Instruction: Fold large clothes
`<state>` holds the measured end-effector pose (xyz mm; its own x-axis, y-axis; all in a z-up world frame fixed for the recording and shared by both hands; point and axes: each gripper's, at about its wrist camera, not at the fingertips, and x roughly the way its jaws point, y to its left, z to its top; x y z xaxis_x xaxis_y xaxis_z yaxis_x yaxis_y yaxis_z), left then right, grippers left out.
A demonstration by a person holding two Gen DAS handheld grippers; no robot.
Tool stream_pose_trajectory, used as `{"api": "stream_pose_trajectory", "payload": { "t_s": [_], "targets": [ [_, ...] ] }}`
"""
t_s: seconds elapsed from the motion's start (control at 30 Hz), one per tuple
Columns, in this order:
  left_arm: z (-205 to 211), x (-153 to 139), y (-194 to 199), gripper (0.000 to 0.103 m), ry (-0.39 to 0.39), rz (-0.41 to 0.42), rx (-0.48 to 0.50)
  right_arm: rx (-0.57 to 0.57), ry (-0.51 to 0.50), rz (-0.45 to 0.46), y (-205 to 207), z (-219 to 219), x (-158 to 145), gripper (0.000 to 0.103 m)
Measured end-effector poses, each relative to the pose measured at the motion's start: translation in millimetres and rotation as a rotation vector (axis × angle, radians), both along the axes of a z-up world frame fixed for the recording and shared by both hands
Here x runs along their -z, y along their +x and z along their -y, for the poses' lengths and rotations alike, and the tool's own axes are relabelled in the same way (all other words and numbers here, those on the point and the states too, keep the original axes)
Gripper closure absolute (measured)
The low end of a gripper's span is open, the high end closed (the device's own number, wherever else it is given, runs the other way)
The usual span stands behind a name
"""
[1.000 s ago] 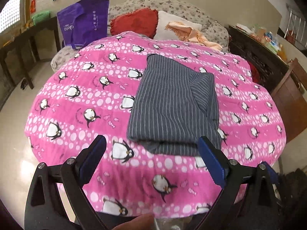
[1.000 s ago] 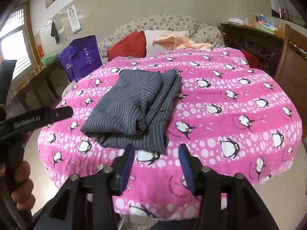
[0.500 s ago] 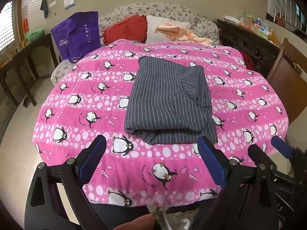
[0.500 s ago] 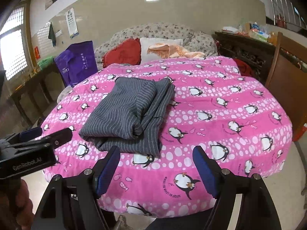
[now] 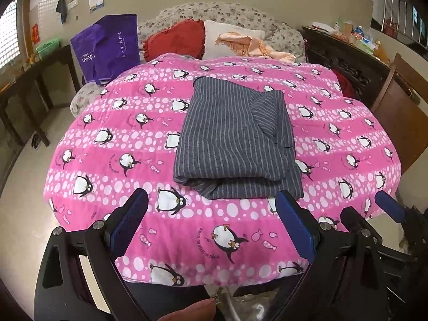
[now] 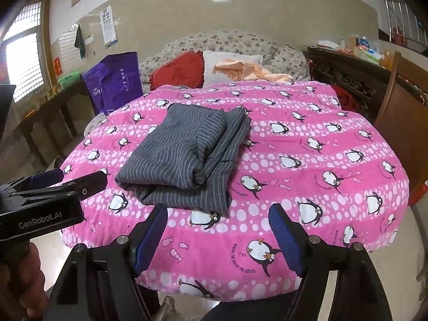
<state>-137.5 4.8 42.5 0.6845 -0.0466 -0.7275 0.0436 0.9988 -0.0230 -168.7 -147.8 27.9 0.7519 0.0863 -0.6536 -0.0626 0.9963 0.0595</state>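
Observation:
A dark grey striped garment lies folded into a rectangle on the pink penguin blanket that covers the table. It also shows in the right wrist view. My left gripper is open and empty, held back from the table's near edge, short of the garment. My right gripper is open and empty, also back from the near edge. The left gripper's body shows at the left of the right wrist view.
A floral sofa with a red cushion, a white pillow and a peach cloth stands behind the table. A purple bag is at the back left. A wooden chair and a dark cabinet stand at the right.
Both grippers have pulled back from the table and away from the folded garment. The right gripper's jaws have opened wider. The garment has not moved.

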Motion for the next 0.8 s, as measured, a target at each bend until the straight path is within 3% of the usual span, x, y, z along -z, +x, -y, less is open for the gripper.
{"api": "stream_pose_trajectory", "payload": {
  "t_s": [0.8],
  "targets": [
    [1.3, -0.3, -4.9, 0.007, -0.005, 0.031, 0.016, -0.007, 0.002, 0.002, -0.9, -4.2, 0.3, 0.027]
  ]
}}
